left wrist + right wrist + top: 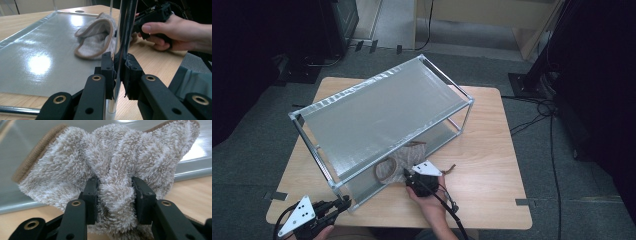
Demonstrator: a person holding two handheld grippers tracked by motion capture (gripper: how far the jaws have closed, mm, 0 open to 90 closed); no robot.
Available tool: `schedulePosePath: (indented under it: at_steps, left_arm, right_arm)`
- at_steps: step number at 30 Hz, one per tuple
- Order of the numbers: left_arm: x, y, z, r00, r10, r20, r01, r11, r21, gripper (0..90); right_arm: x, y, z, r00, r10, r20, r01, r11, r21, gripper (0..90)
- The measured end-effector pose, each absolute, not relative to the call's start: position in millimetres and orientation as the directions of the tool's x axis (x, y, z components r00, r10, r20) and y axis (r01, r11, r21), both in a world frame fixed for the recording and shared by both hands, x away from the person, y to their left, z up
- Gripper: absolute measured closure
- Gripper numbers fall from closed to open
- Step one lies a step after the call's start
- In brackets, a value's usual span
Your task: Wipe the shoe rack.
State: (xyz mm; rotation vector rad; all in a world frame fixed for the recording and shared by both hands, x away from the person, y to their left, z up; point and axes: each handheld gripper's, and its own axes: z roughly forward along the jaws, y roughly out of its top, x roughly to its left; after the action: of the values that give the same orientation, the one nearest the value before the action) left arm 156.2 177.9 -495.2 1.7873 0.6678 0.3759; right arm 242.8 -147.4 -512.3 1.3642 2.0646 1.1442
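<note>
With my left gripper (117,72) pinched on the shelf rack's near-corner post (121,37), my right gripper (115,200) squeezes a fold of the beige towel (110,165) on the lower shelf (37,62)'s near edge; next, I judge, push it deeper before letting go.

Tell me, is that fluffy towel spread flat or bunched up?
Bunched up. The towel rises in thick folds, one fold pinched in the right gripper, and it lies crumpled on the lower shelf.

Grey carpet floor (257,150), wooden table (492,150)
</note>
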Motion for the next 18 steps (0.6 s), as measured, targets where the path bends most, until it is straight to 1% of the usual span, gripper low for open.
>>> schedulePosePath:
  at_steps: [2, 3, 4, 5, 7, 9, 11, 13, 16, 18]
  left_arm:
    - [156.0, 178.0, -494.6, 0.782, 0.616, -0.092, 0.262, -0.192, 0.946, 79.6]
    - [155.4, 178.0, -493.6, 0.781, 0.619, -0.087, 0.254, -0.187, 0.949, 77.9]
    - [154.0, 178.0, -492.1, 0.779, 0.621, -0.080, 0.242, -0.181, 0.953, 74.1]
    - [152.0, 178.1, -490.2, 0.777, 0.625, -0.076, 0.231, -0.171, 0.958, 71.4]
    - [148.1, 179.6, -486.1, 0.777, 0.626, -0.073, 0.213, -0.151, 0.965, 70.0]
    - [146.7, 180.2, -484.6, 0.775, 0.628, -0.075, 0.213, -0.148, 0.966, 71.4]
    - [146.4, 181.0, -483.7, 0.772, 0.631, -0.080, 0.213, -0.138, 0.967, 76.9]
    - [147.1, 181.1, -483.6, 0.773, 0.628, -0.087, 0.218, -0.135, 0.966, 79.8]
    - [147.3, 180.2, -483.5, 0.776, 0.625, -0.080, 0.214, -0.143, 0.966, 80.4]
    - [147.2, 179.8, -483.3, 0.777, 0.625, -0.075, 0.214, -0.150, 0.965, 80.7]
  right_arm:
    - [236.0, -136.4, -512.4, -0.468, 0.881, 0.073, 0.541, 0.220, 0.812, 59.9]
    - [232.8, -131.6, -512.7, -0.478, 0.877, 0.048, 0.528, 0.243, 0.814, 59.6]
    - [230.5, -128.3, -512.8, -0.485, 0.874, 0.032, 0.518, 0.258, 0.815, 59.2]
    - [228.7, -126.2, -512.7, -0.485, 0.874, 0.031, 0.520, 0.259, 0.814, 58.9]
    - [226.7, -124.5, -512.1, -0.483, 0.875, 0.040, 0.523, 0.251, 0.815, 58.6]
    - [223.7, -122.6, -510.9, -0.484, 0.874, 0.044, 0.525, 0.250, 0.814, 58.2]
    - [219.6, -119.0, -510.3, -0.493, 0.869, 0.041, 0.520, 0.256, 0.815, 57.7]
    - [214.6, -114.0, -509.5, -0.509, 0.860, 0.031, 0.507, 0.270, 0.818, 57.4]
    - [206.5, -103.0, -507.1, -0.558, 0.829, 0.028, 0.484, 0.298, 0.823, 56.6]
    - [202.9, -95.3, -507.0, -0.592, 0.806, 0.004, 0.454, 0.329, 0.828, 56.3]
